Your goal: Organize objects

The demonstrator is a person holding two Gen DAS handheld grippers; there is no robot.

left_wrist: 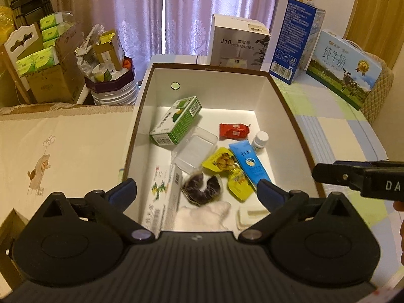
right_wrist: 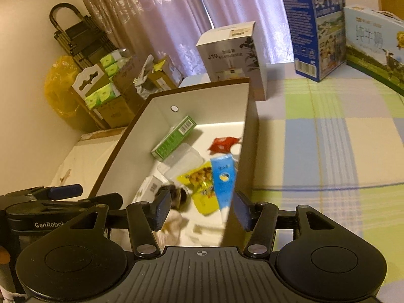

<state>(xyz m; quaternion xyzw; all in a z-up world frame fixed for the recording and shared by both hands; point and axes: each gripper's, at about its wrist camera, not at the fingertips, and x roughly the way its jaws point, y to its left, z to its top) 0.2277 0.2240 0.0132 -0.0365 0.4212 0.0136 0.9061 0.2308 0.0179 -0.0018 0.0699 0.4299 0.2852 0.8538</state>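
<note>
While both claws are hanging over the box, I'm keeping the left claw wide and empty, the right claw half open and empty; items are lying inside, so I'm clearing the rim carefully.

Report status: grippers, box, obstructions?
Left gripper open, empty. Right gripper part open, empty, fingers straddling box wall. Box holds green carton, blue tube. Nothing blocking.
</note>
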